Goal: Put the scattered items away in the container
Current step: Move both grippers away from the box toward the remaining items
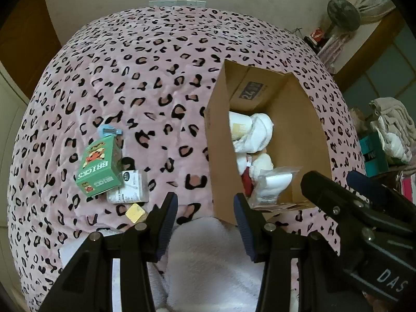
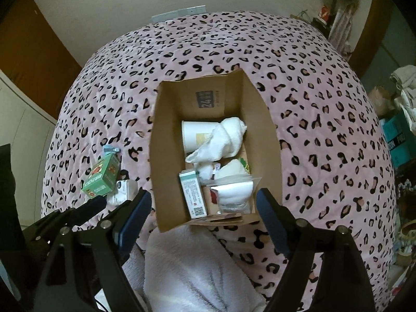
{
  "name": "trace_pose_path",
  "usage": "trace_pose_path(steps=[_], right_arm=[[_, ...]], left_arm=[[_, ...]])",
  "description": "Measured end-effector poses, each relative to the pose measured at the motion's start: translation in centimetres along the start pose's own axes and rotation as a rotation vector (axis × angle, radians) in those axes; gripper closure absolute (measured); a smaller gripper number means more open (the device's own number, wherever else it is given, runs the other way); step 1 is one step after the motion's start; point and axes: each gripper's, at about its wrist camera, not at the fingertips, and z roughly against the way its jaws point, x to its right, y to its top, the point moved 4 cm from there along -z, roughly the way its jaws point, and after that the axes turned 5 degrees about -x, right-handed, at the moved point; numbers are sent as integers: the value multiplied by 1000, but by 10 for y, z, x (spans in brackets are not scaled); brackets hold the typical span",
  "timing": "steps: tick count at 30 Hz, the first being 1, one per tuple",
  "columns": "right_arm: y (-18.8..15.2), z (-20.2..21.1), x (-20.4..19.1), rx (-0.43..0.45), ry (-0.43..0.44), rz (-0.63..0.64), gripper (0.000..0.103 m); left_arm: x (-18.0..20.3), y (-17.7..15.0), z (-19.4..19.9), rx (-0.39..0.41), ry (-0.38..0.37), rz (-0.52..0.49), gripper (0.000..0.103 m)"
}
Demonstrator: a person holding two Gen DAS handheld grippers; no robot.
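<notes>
An open cardboard box stands on a pink leopard-print blanket. It holds a white cup, a rolled white towel, a green-and-white carton and a clear bag. My right gripper hovers open over the box's near end with nothing between its fingers. Left of the box lie a green BRICKS box, a white packet, a yellow square piece and a small blue item. My left gripper is open and empty, between these items and the box.
A white fluffy cloth lies at the blanket's near edge under both grippers. Off the bed to the right are a fan, a pile of clothes and a teal carton. A wooden door stands at the left.
</notes>
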Motion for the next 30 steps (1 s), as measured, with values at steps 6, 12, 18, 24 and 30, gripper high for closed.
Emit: trace_pose_path(steps=[6, 12, 18, 24, 30], right_arm=[[-5, 4, -22, 1, 4, 39, 19], [-11, 8, -47, 1, 6, 80, 19], [-19, 11, -74, 4, 15, 122, 19], [-31, 7, -101, -6, 43, 148, 19], [-39, -2, -123, -18, 78, 164, 19]], left_arm=[[-19, -6, 8, 10, -5, 29, 57], [-43, -14, 14, 20, -18, 69, 57], [-73, -24, 21, 34, -35, 121, 57], [-110, -37, 21, 34, -37, 178, 57], [-156, -41, 12, 22, -36, 254, 57]])
